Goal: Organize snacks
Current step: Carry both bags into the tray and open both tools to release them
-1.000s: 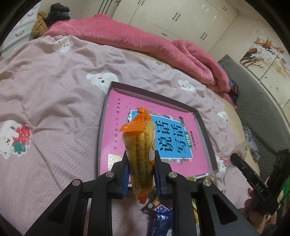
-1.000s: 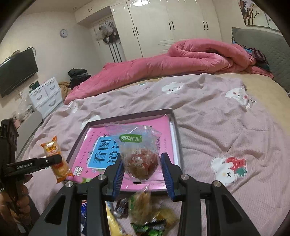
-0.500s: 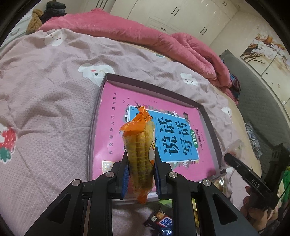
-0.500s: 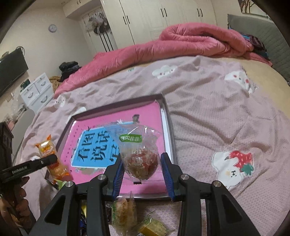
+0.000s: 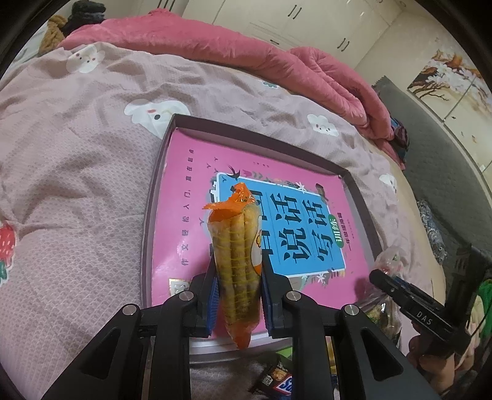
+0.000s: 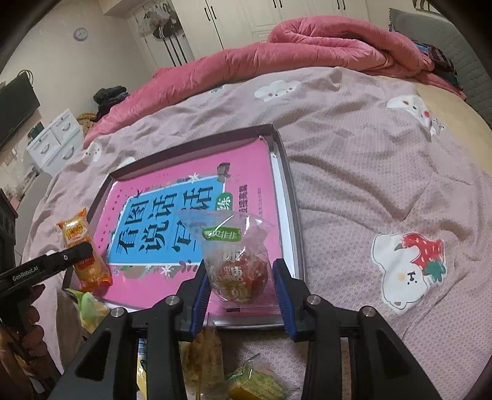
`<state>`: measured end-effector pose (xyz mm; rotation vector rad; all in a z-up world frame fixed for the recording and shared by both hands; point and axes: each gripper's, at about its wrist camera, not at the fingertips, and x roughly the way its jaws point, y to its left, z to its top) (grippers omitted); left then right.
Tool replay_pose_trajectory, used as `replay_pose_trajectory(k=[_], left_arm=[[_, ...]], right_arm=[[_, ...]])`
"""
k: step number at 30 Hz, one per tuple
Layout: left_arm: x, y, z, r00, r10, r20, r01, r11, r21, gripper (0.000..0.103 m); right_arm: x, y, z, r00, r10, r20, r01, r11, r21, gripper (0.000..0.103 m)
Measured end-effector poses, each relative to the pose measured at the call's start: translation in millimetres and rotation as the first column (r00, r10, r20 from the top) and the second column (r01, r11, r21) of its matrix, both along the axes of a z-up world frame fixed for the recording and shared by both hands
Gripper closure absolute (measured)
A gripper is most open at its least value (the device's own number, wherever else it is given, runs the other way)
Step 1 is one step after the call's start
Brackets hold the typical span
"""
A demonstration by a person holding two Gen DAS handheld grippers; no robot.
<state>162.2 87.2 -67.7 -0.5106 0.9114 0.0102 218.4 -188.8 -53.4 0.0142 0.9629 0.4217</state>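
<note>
Pink bedding (image 6: pixel 384 172) with little cloud and strawberry prints fills both of my views, and nearest to the cameras, under the fingers, a few loose snacks (image 6: pixel 258 384) lie on the bed. In my left gripper (image 5: pixel 240 292) I hold the orange wafer pack (image 5: pixel 236 255); the blue pads press on its lower half from both sides, so the fingers are nearly closed and gripping it, and the pack stands upright above the near edge of the tray (image 5: pixel 156 197). I judge this pack to be light and rather stiff, but the wafers inside are brittle, so a hard squeeze may crack them; the middle of the long body is the good place to hold, not the crimped ends. In my right gripper (image 6: pixel 238 286) there is the clear candy bag (image 6: pixel 236 261) with a green label and red content. The fingers stand moderately apart, and the left pad touches the bag; on the right side I see a small gap, so I cannot tell how firm this grip is. The bag looks light, soft and slippery, and I think it is better taken low, around the full part, because the loose film on top would only crumple. Beyond both snacks the tray lies on the bed, with a pink book (image 6: pixel 172 212) inside that covers almost its whole floor. Farther away are the rolled pink quilt (image 6: pixel 307 40) and the white wardrobes (image 6: pixel 246 18).
</note>
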Motion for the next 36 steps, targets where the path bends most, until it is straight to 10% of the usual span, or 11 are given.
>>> replay_pose_trajectory(k=[24,36], left_arm=[[-0.8,-5.3,-3.3,0.999,-0.022,-0.029,0.023,0.999,0.032,0.079],[-7.9,-7.1,4.6,1.000,-0.027,-0.011,0.027,0.999,0.047,0.063]], right_arm=[[-3.9,-2.2,0.1,1.000,0.000,-0.009,0.000,1.000,0.005,0.062],[-9.5,-3.1,11.0,0.999,0.009,0.034,-0.009,1.000,0.024,0.062]])
